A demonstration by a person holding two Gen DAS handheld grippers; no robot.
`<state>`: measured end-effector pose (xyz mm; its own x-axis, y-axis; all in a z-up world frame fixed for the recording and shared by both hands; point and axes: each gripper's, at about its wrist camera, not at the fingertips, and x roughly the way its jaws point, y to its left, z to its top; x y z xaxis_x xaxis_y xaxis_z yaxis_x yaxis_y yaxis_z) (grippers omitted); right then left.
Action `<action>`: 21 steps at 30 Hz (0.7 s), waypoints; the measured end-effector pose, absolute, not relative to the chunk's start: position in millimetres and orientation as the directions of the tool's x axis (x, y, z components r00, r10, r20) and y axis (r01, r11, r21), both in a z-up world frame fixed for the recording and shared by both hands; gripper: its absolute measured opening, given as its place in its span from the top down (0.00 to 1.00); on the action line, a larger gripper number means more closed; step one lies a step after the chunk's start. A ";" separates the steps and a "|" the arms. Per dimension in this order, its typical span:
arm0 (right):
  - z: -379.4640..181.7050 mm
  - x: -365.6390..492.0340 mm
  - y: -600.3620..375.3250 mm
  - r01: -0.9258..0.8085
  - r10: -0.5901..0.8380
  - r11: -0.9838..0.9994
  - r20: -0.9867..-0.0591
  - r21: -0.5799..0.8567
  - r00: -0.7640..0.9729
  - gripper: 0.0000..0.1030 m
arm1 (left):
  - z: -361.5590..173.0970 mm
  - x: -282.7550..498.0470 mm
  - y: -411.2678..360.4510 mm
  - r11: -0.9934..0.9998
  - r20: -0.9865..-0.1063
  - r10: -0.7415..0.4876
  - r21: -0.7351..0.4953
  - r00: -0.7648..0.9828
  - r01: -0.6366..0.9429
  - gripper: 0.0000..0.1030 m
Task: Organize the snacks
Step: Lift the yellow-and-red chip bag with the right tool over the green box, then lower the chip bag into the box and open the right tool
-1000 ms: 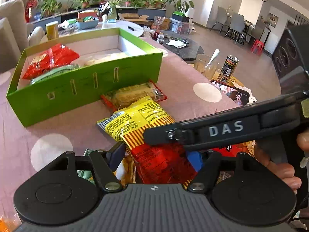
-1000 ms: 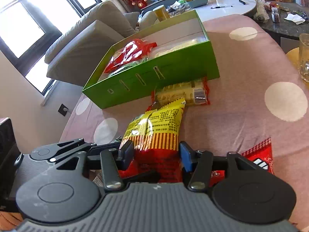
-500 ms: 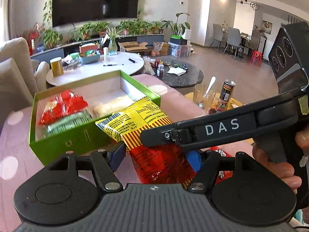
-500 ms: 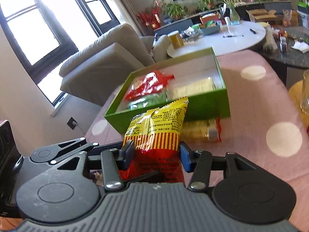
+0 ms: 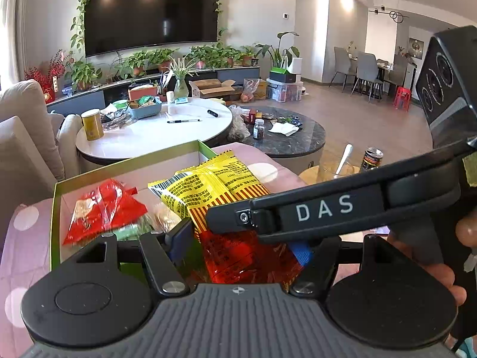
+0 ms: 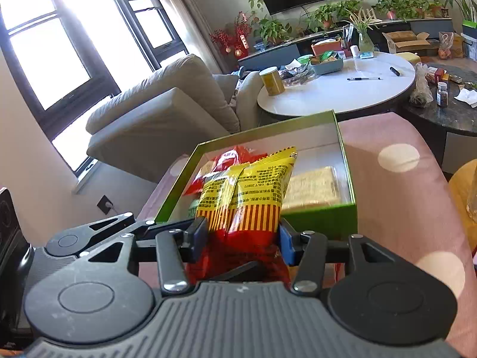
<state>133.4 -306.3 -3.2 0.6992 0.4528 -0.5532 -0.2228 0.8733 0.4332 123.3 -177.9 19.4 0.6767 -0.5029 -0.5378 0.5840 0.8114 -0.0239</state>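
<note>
A yellow-and-red snack bag (image 5: 220, 197) (image 6: 247, 197) is held up in the air by both grippers, just before the near wall of a green box (image 5: 55, 232) (image 6: 325, 217). My left gripper (image 5: 243, 246) and my right gripper (image 6: 243, 235) are each shut on the bag's red lower end, side by side. The right gripper's black arm crosses the left wrist view. In the box lie a red snack pack (image 5: 101, 208), a green pack, and a pale cracker pack (image 6: 313, 188).
The box stands on a pink cloth with white dots (image 6: 396, 185). Behind it are a white round table (image 5: 155, 134), a dark marble table (image 5: 286, 140) and a grey sofa (image 6: 161, 113). A can (image 5: 371, 158) and a glass with a spoon stand at the right.
Both grippers have lifted the yellow-and-red bag off the cloth and carried it forward toward the green box. The other packs on the cloth have dropped out of view.
</note>
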 end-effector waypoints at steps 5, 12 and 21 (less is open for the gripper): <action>-5.7 151.6 -311.3 -0.220 0.461 0.865 -0.542 0.450 0.703 0.49 | 18.8 143.2 -182.3 0.812 -0.539 -0.500 -0.018 0.678 0.584 0.38; -11.0 181.7 -316.3 -0.203 0.462 0.858 -0.536 0.472 0.707 0.49 | 16.0 178.4 -192.5 0.815 -0.551 -0.480 0.008 0.683 0.580 0.37; -23.1 216.8 -324.8 -0.179 0.466 0.848 -0.541 0.498 0.700 0.49 | 3.3 215.1 -198.8 0.816 -0.560 -0.463 0.034 0.687 0.577 0.37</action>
<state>216.8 -324.8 -23.1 0.7003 0.4659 -0.5408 -0.1795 0.8482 0.4983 215.1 -198.8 3.3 0.6871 -0.4627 -0.5602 0.5774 0.8157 0.0344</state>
